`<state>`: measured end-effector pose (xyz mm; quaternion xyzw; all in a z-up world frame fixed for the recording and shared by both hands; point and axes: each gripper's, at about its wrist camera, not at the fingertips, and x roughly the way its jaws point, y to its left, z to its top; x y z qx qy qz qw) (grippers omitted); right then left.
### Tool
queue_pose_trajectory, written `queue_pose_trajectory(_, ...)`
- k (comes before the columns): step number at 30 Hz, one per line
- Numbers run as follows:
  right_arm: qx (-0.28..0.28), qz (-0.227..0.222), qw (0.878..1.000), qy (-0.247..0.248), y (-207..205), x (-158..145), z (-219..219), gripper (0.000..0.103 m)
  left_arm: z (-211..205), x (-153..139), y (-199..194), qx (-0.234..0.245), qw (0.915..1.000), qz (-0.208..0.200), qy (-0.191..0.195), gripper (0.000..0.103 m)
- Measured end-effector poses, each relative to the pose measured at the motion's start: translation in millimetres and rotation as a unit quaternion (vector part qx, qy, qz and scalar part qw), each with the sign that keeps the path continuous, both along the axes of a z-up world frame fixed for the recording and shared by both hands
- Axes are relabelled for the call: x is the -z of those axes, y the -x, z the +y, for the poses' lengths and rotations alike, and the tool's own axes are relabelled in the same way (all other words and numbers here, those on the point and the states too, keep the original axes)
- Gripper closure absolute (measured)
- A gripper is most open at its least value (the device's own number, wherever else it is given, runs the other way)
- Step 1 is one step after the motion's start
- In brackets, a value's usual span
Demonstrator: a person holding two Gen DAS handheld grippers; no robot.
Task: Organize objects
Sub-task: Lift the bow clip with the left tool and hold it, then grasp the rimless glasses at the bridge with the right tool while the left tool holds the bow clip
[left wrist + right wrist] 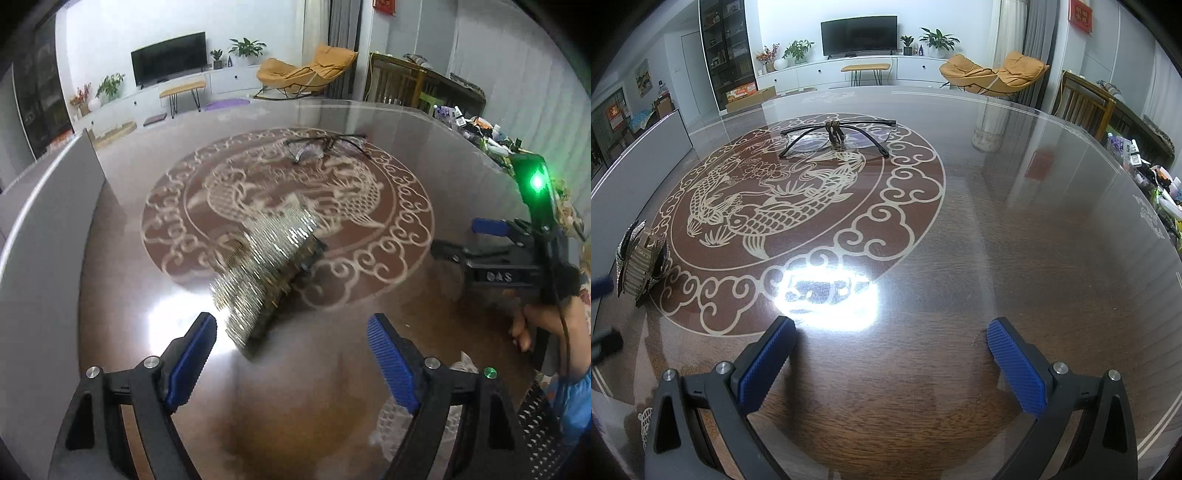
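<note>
Tabletop (997, 258): big, round, brown and shiny. It has a pale fish picture (764, 199) in a ring of curly clouds. A bright light shines back off the glass near the right tongs.

Room behind: a black TV (858, 35) on a long white cabinet, green plants, and an orange chair (993, 75).

Left tongs (291, 354): the two blue pads are spread wide apart. Nothing is between them. They are let go and grip nothing.

Right tongs (892, 360): the two blue pads are spread wide too. Only bare tabletop shows between them. They are let go and grip nothing. In the left camera they sit at the right side, with a green light on top, and a hand (539, 321) holds the handle.

Sparkly hair clip (266, 273): it lies on the tabletop at the near edge of the cloud ring. It is just past the tips of the left tongs, closer to the left pad. It looks blurry there. No pad touches it. In the right camera it lies far off to the left of the right tongs, well apart from them.

Glasses (836, 136): thin dark frame, lying on the far side of the fish picture. They are well apart from both tongs and from the hair clip.
</note>
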<state>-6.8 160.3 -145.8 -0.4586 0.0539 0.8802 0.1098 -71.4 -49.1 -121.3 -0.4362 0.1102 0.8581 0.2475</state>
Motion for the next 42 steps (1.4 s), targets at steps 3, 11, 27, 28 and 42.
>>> queue_pose_trajectory(3,0.000,0.000,1.000,0.000,0.0,0.1,0.0,0.000,2.9,-3.1,13.7,0.016,0.9998,0.009,0.010,0.019)
queue_pose_trajectory(11,0.000,0.000,1.000,0.000,-0.2,0.1,0.0,0.000,17.1,22.9,69.9,0.007,0.9996,-0.017,-0.020,0.024)
queue_pose_trajectory(27,0.001,0.000,1.000,0.000,-0.9,-0.2,0.3,0.000,17.1,42.3,66.3,-0.126,0.9918,0.006,0.019,0.013)
queue_pose_trajectory(28,0.001,0.000,1.000,0.000,0.1,-1.5,-1.3,0.000,18.8,43.7,67.5,-0.119,0.9927,0.002,0.018,0.009)
queue_pose_trajectory(42,-0.209,0.021,0.975,-0.076,99.0,-53.5,27.0,0.000,22.1,48.9,74.9,-0.100,0.9949,-0.006,0.016,0.000)
